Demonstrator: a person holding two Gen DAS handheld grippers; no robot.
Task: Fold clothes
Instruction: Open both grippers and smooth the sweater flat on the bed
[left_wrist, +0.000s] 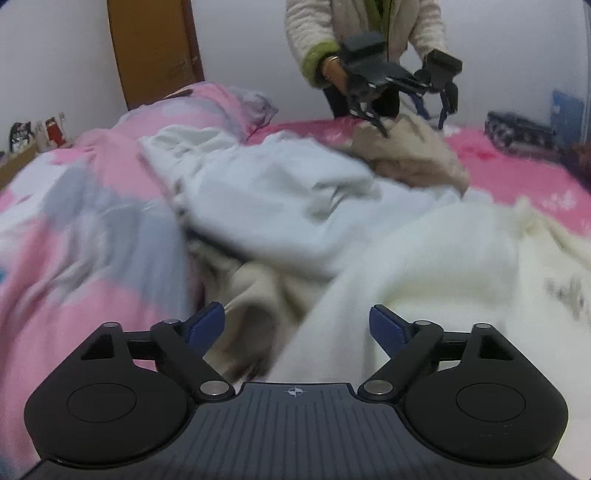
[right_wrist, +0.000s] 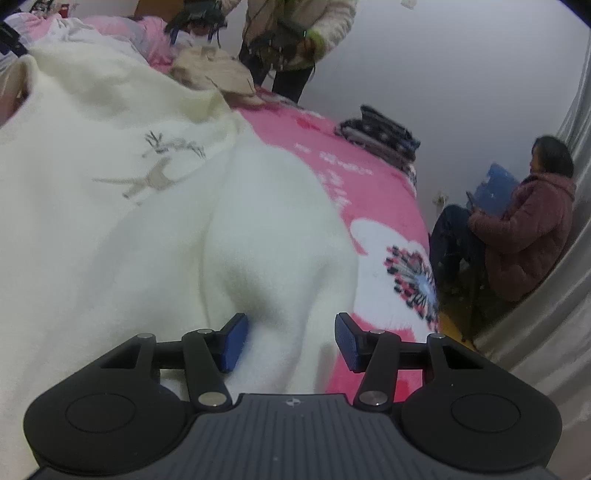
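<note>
Folding has barely begun, judging by the bed: the cream sweater (right_wrist: 122, 192) with the grey deer print sprawls unfolded across the left and centre of the right wrist view, one thick fold of it running down toward the bottom of the frame. In the left wrist view a pale blue-white garment (left_wrist: 273, 199) lies rumpled mid-frame, with a beige piece (left_wrist: 258, 295) bunched beneath it, none of them squared or stacked.

The left gripper (left_wrist: 297, 325) stands wide open at the bottom of its frame, holding nothing; cloth lies beyond and below its pads. The right gripper (right_wrist: 291, 341) is about half open with the sweater's fold between its pads (right_wrist: 236, 341); the left pad sits against the fabric, the right pad shows a gap, so it looks like no firm grip yet.

At the top of both views another person works a second pair of grippers over a tan garment (left_wrist: 410, 155). The pink bedspread (right_wrist: 369, 192) shows at right. Nearly everything is left to do.
</note>
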